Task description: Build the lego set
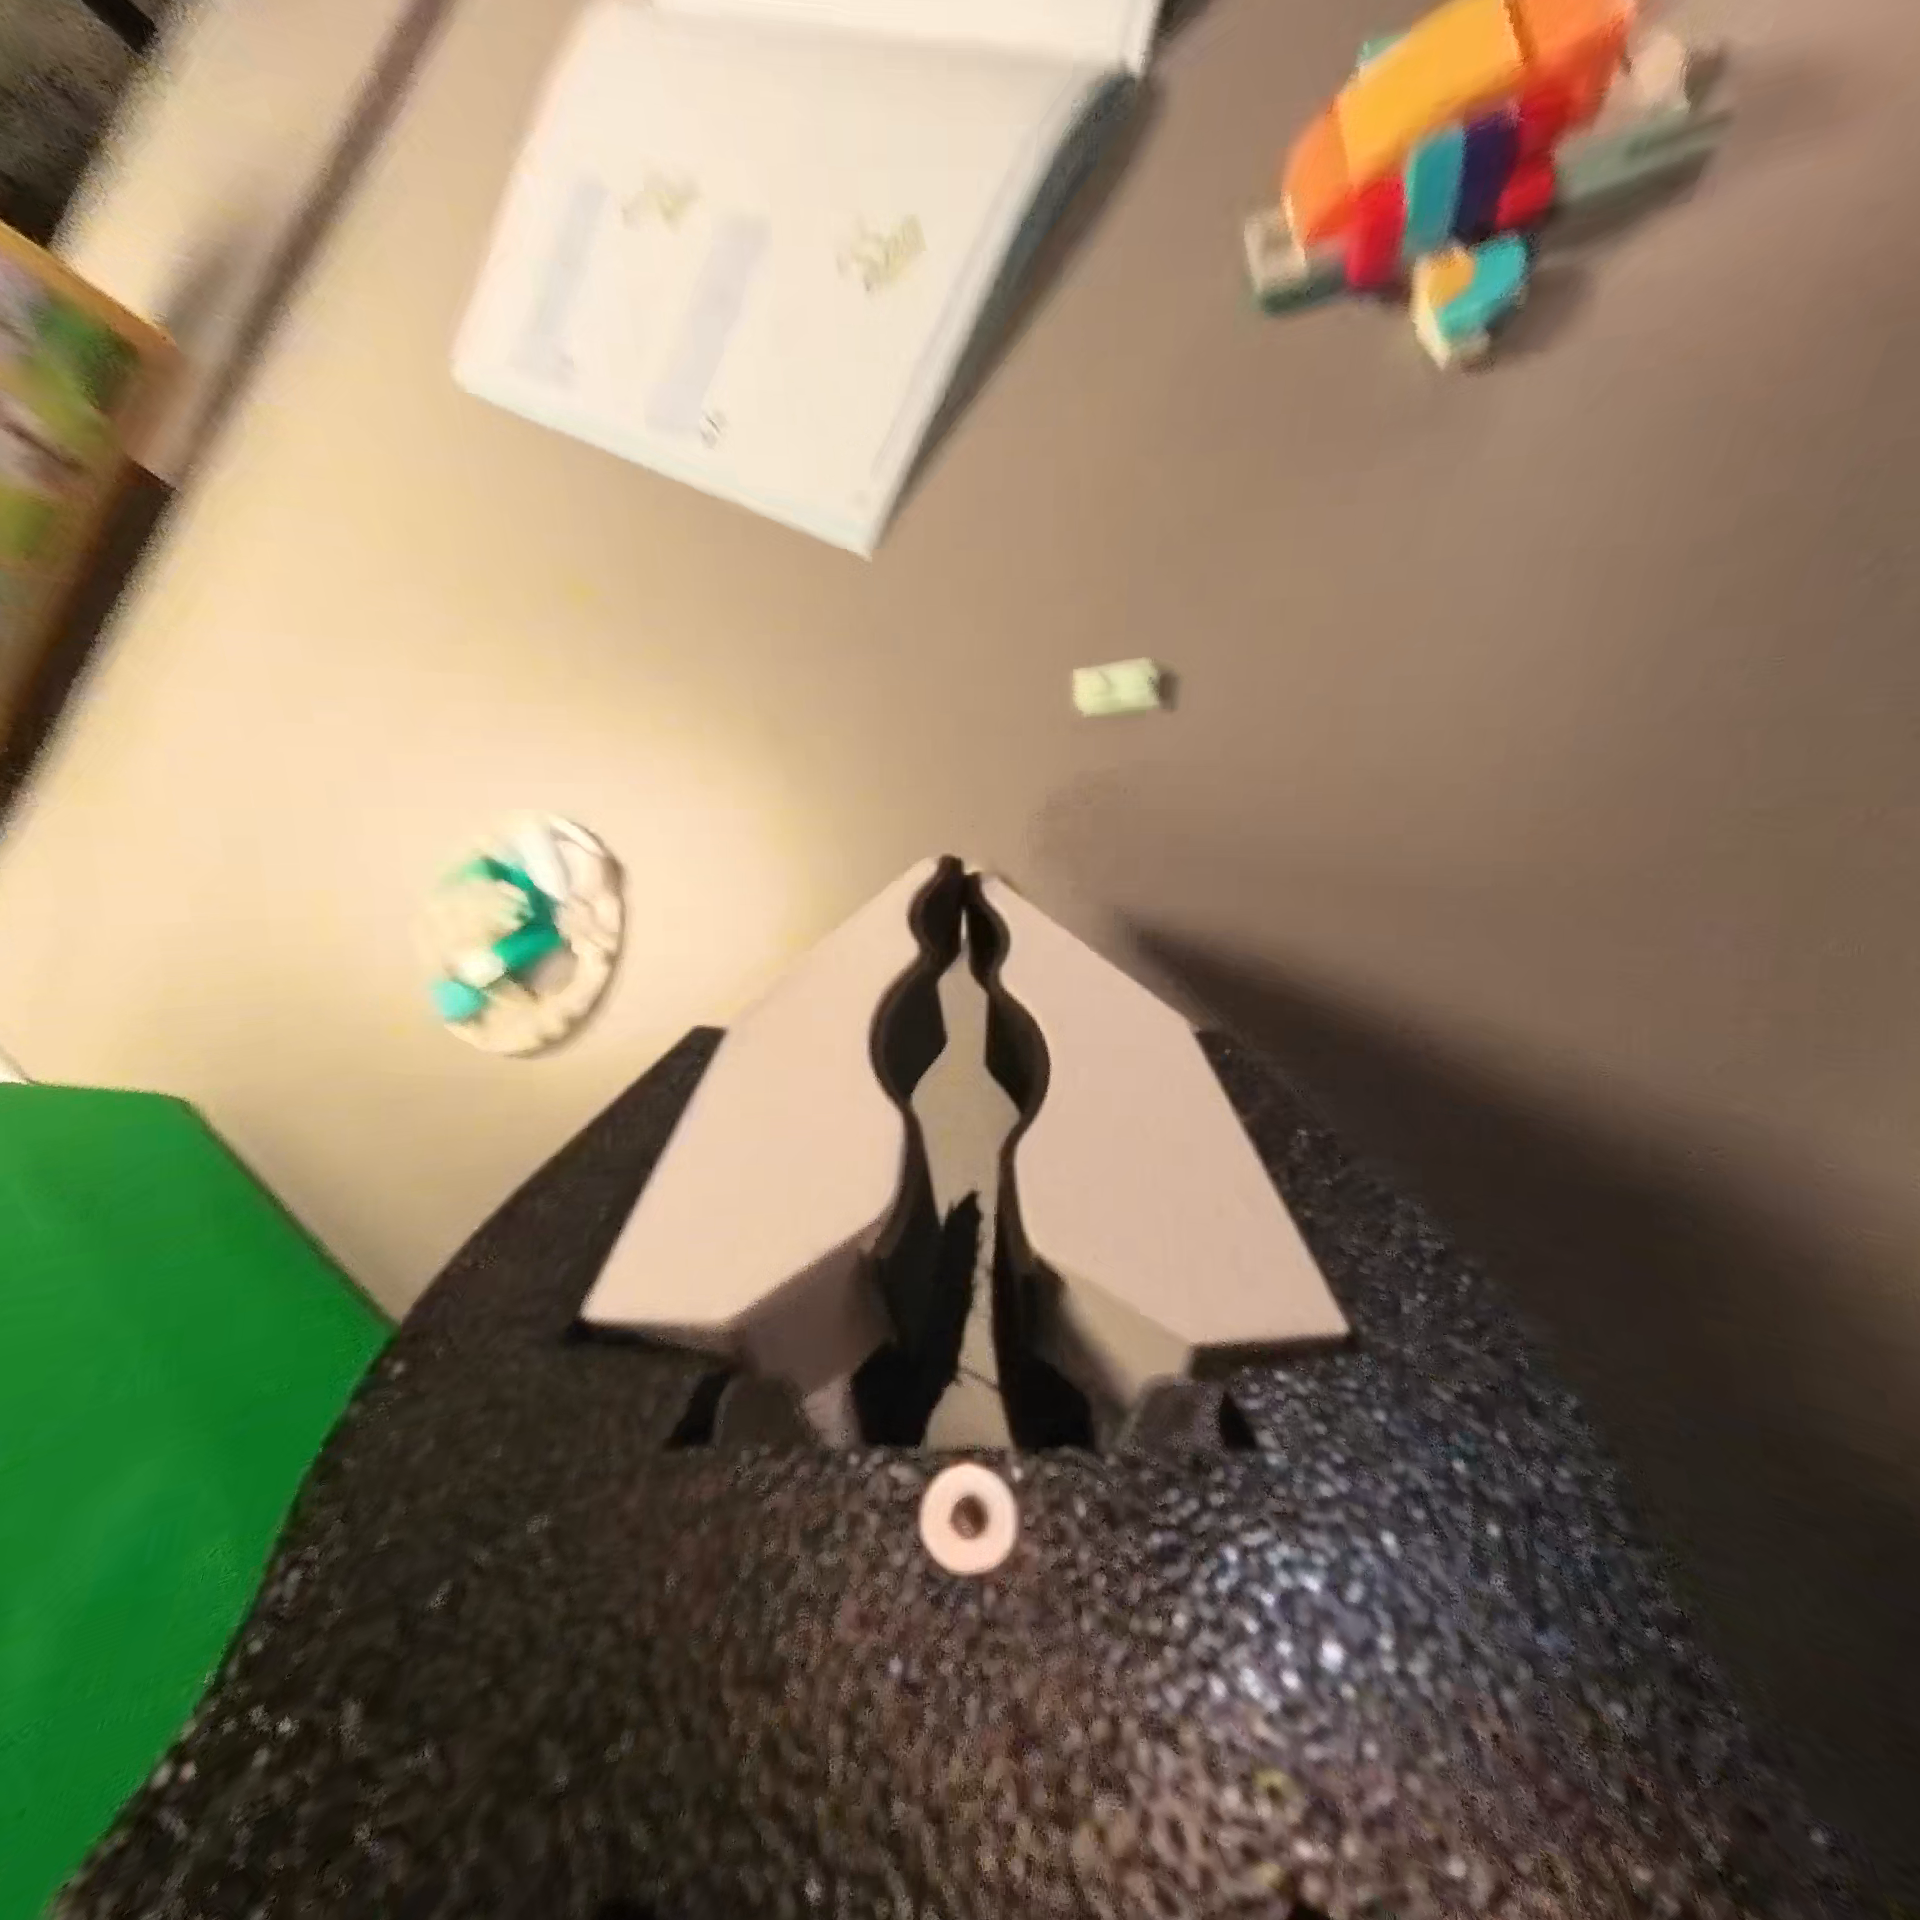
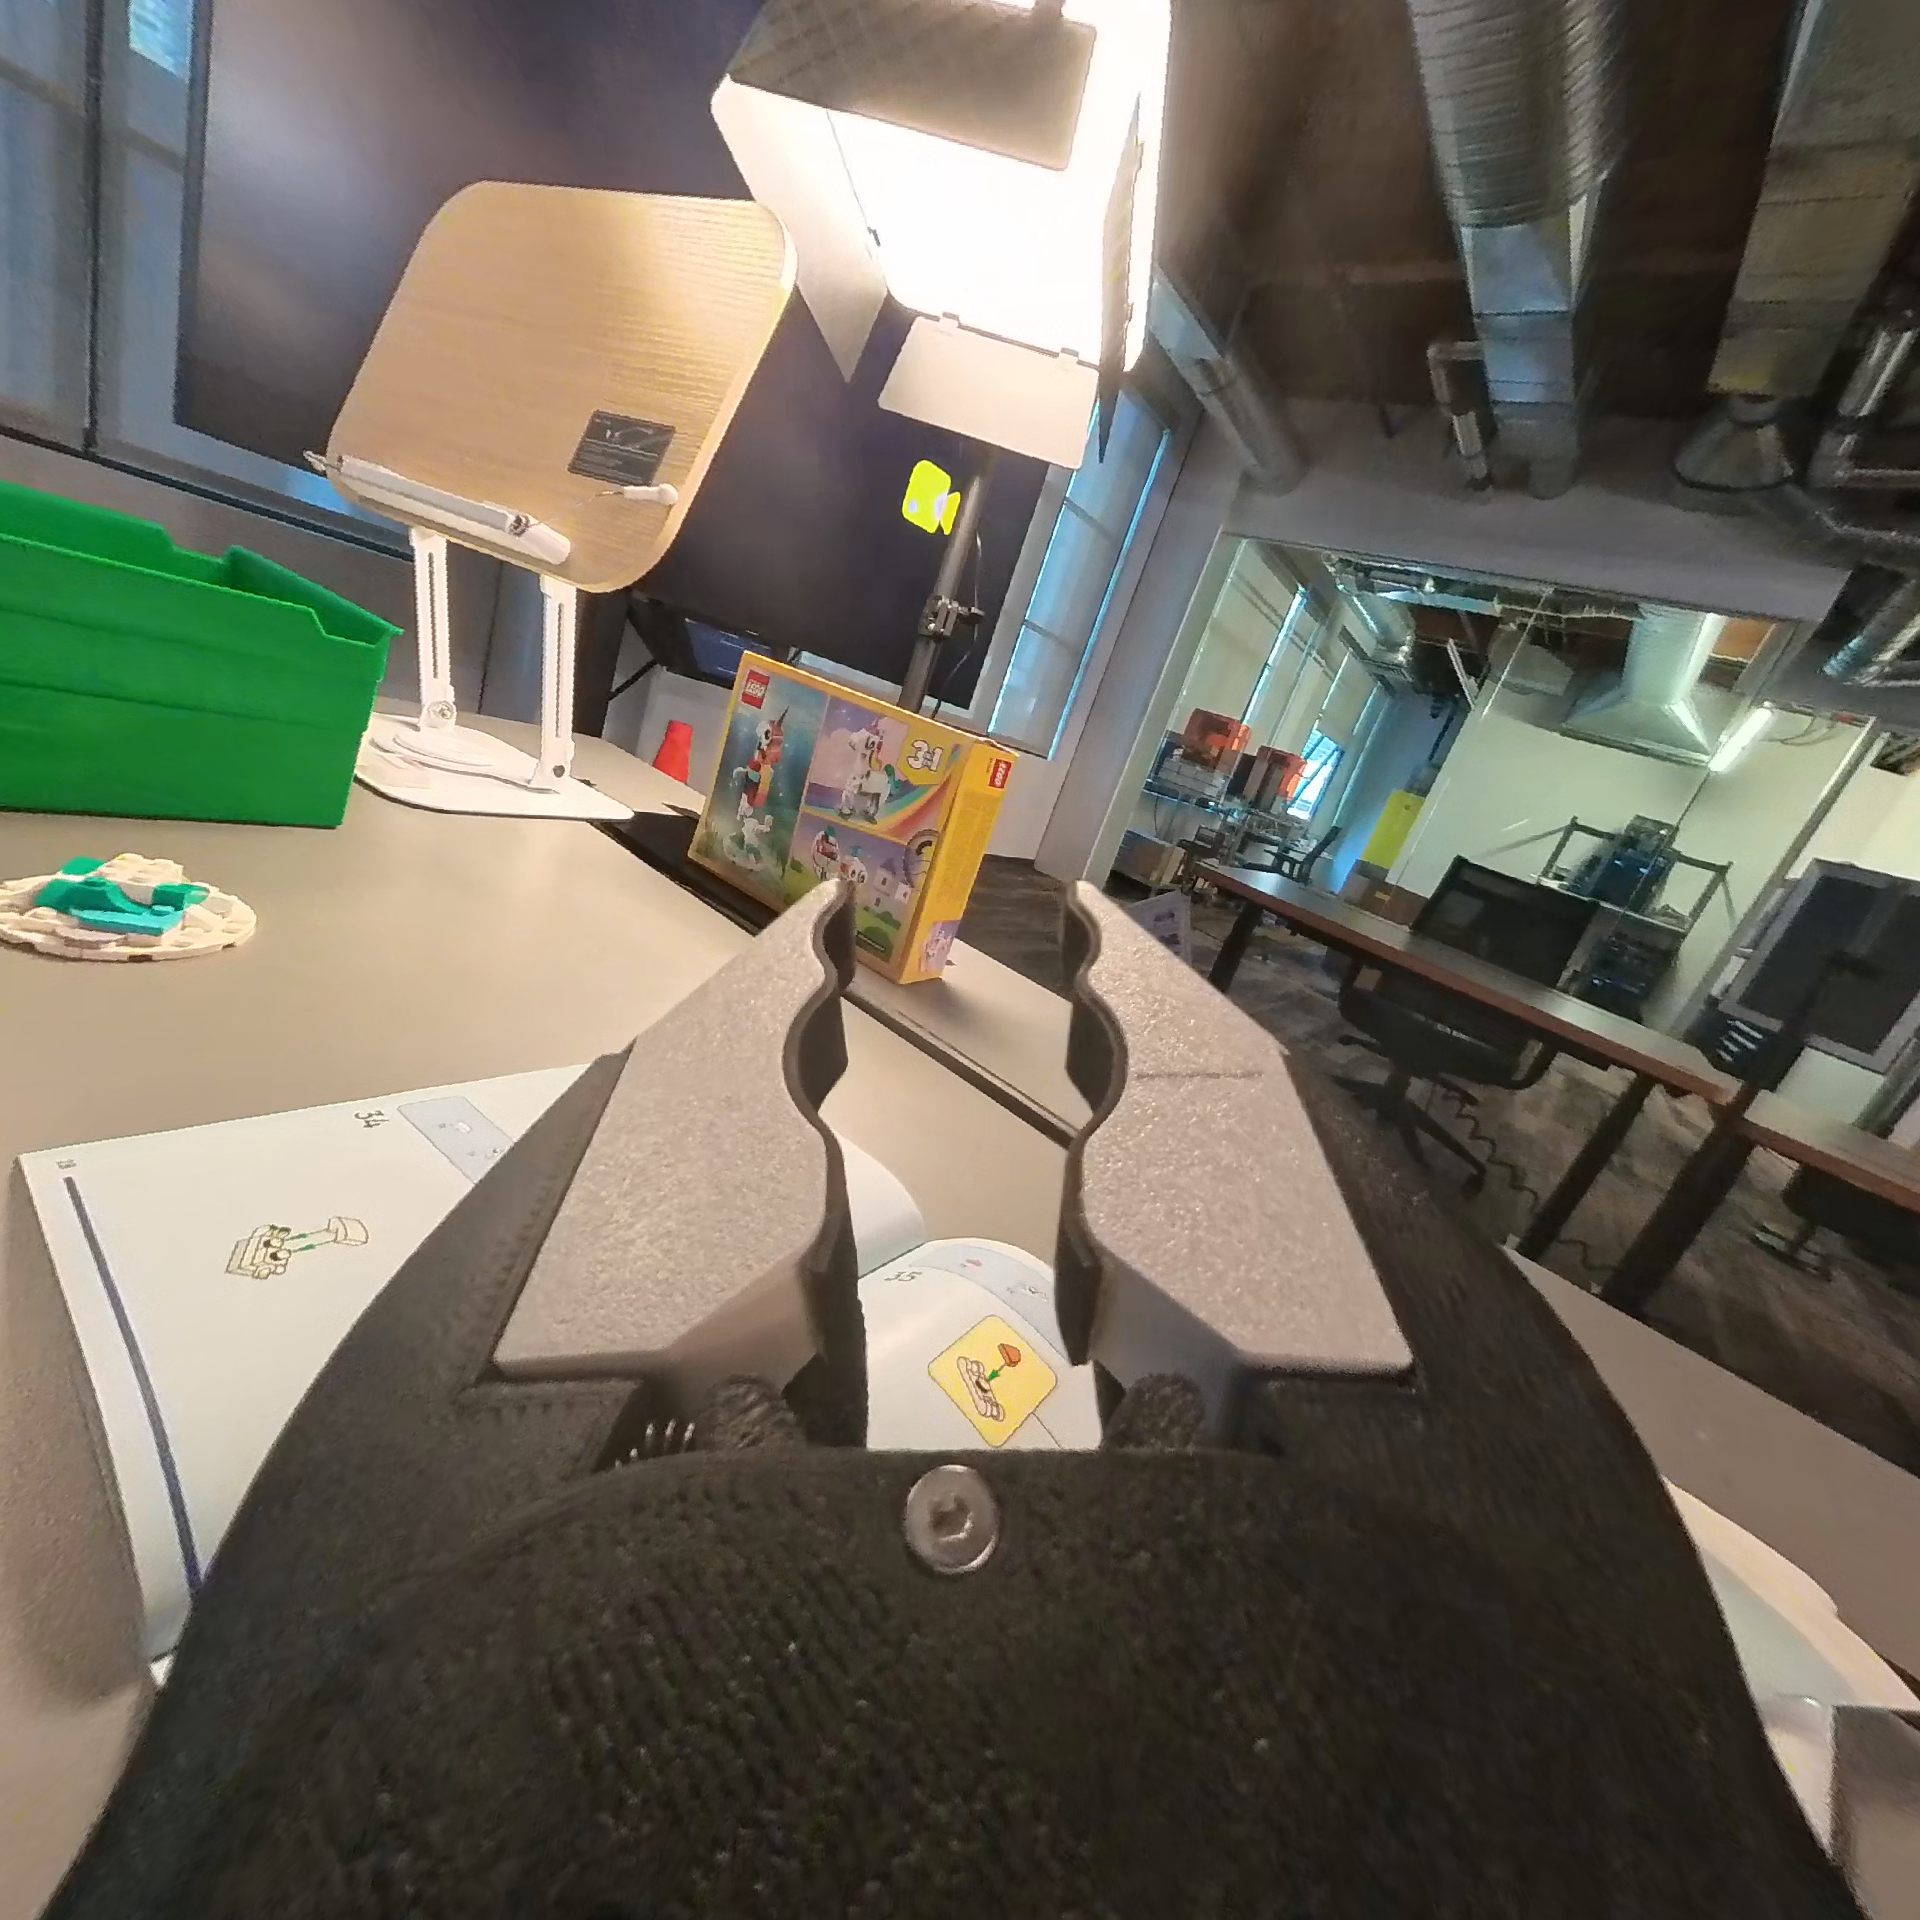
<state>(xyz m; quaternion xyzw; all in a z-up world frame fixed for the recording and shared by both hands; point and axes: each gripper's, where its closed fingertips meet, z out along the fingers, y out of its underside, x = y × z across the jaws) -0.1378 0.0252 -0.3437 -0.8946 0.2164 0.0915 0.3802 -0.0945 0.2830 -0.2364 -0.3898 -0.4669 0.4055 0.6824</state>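
Note:
In the blurred left wrist view my left gripper (image 1: 951,873) is shut and empty, held above the grey table. A small pale green brick (image 1: 1122,690) lies ahead of it. A multicoloured brick build (image 1: 1455,197) sits at the far right. A round white plate with teal pieces (image 1: 520,935) lies to the left and also shows in the right wrist view (image 2: 125,909). The open instruction booklet (image 1: 790,260) lies beyond. My right gripper (image 2: 961,914) is open and empty, held over the booklet (image 2: 239,1247).
A green bin (image 2: 177,675) stands at the left and shows in the left wrist view (image 1: 135,1403). A wooden book stand (image 2: 561,384), a yellow set box (image 2: 852,821) and a bright lamp panel (image 2: 966,208) stand at the table's far edge. Across from one pair of fingers to the other is roughly 30 centimetres. The small pale green brick (image 1: 1122,690) lies around 5 centimetres away from my left fingertips.

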